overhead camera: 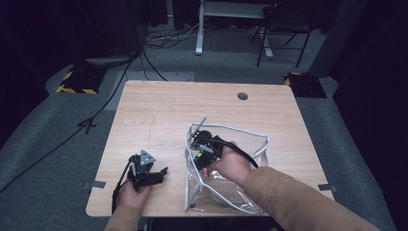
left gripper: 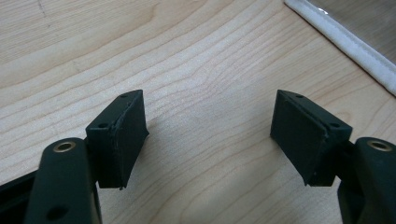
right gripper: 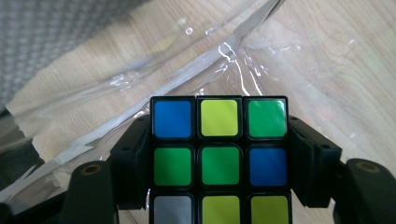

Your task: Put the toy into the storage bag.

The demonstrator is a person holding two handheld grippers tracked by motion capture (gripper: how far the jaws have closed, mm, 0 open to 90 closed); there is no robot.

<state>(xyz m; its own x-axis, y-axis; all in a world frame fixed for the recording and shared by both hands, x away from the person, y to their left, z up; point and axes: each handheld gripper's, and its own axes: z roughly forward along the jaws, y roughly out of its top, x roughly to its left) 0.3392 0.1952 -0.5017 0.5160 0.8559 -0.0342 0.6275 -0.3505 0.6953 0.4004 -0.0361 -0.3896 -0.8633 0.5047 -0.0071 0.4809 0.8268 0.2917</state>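
Right gripper (right gripper: 219, 154): its jaws are closing on either side of a puzzle cube (right gripper: 219, 158), gripping it inside the clear plastic bag (overhead camera: 240, 144).
Puzzle cube: it is showing blue, yellow, green and white stickers between the jaws, over the bag's crinkled film.
Clear plastic bag: it is lying on the wooden table (overhead camera: 159, 110), right of centre, its white-edged mouth facing the far side.
Left gripper (left gripper: 210, 135): it is resting low over bare wood at the near left, jaws standing wide apart and holding nothing; the bag's white edge is passing just beside it.

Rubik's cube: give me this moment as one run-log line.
right gripper shut on Rubik's cube inside clear bag | left gripper open, empty, over table
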